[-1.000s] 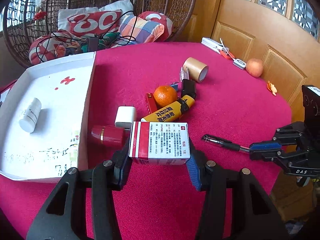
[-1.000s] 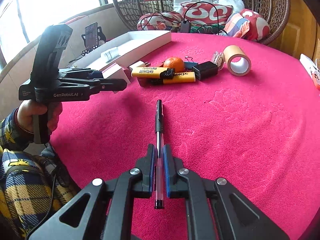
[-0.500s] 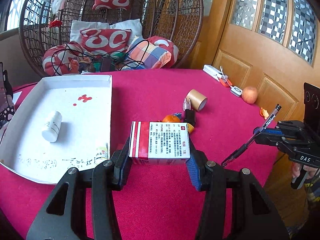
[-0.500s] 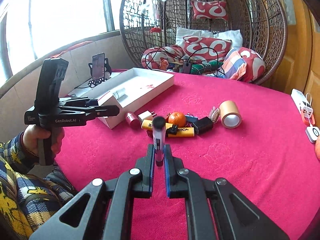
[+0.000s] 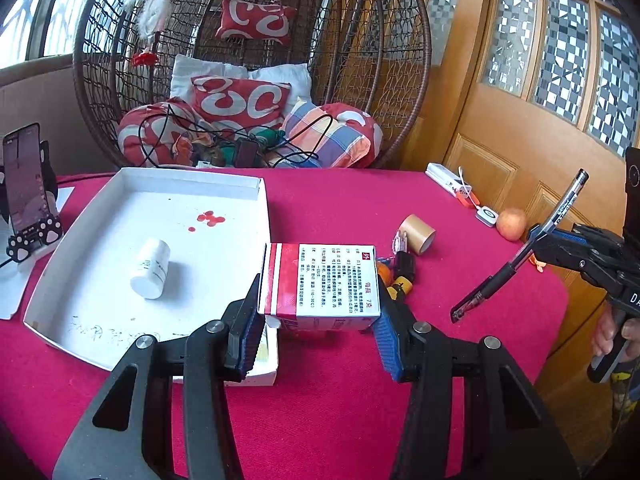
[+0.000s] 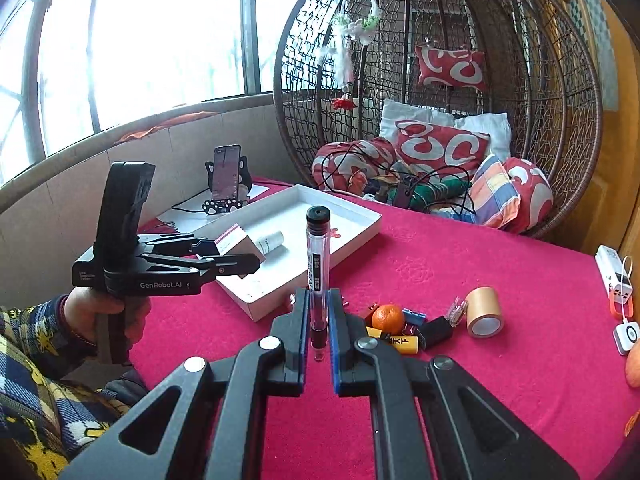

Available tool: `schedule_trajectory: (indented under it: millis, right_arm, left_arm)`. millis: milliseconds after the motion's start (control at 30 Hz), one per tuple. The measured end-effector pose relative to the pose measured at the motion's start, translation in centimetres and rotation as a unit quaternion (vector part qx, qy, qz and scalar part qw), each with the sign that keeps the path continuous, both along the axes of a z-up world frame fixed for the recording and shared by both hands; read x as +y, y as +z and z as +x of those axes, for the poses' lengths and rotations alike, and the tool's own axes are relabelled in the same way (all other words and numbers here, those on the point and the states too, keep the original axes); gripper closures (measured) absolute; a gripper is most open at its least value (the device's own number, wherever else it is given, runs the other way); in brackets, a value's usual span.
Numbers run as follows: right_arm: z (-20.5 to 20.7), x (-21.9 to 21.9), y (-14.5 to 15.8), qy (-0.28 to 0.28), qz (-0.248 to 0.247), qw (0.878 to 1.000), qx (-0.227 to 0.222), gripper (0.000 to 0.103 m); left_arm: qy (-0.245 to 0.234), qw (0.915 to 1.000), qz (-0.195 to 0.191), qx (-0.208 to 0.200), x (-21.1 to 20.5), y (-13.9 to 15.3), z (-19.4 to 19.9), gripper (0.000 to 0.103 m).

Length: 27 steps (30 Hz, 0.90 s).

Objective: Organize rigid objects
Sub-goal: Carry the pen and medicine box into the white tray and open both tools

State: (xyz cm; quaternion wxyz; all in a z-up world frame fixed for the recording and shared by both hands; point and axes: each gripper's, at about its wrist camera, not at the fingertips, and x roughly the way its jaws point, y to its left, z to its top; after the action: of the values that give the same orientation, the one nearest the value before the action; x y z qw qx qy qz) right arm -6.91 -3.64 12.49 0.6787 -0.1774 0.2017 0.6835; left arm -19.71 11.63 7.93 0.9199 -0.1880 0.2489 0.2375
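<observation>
Claws first: your left claw (image 5: 318,322) clamps the red-and-white medicine box (image 5: 320,280), held clear above the red desk (image 5: 340,408), with the white tray (image 5: 256,196) just left of it. Your right claw (image 6: 318,334) pinches the pen (image 6: 318,264), tilted up, above the desk; small clutter (image 6: 404,328) lies beyond it.

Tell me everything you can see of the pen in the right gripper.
The pen is a clear plastic ballpoint with a black cap end and a dark grip section. It is clamped between the right gripper's blue pads, clear of the red tablecloth. It stands tilted, tip down and blunt end up, as the left wrist view shows. Only the pads touch it.
</observation>
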Motion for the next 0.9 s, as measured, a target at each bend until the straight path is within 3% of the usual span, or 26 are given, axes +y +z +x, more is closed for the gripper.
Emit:
schedule_trajectory:
  millis: [267, 533, 733, 900]
  right_arm:
    - [-1.9, 3.0, 1.5, 0.037, 0.026, 0.999, 0.019, 0.096]
    - [-3.2, 7.5, 1.4, 0.059, 0.033, 0.997, 0.046, 0.096]
    - [-4.3, 11.0, 0.1, 0.073, 0.007, 0.995, 0.065, 0.096]
    - [-5.2, 14.2, -2.1, 0.093, -0.033, 0.992, 0.083, 0.096]
  left_arm:
    - [0.031, 0.9995, 0.002, -0.007, 2.4, 0.2, -2.0, 0.054]
    - [0.084, 0.9964, -0.012, -0.008, 7.7, -0.3, -3.6, 0.054]
    - [0.133, 0.9898, -0.048, -0.017, 12.4, -1.5, -5.7, 0.054]
    - [0.145, 0.9867, -0.073, -0.012, 14.5, -3.0, -5.5, 0.054]
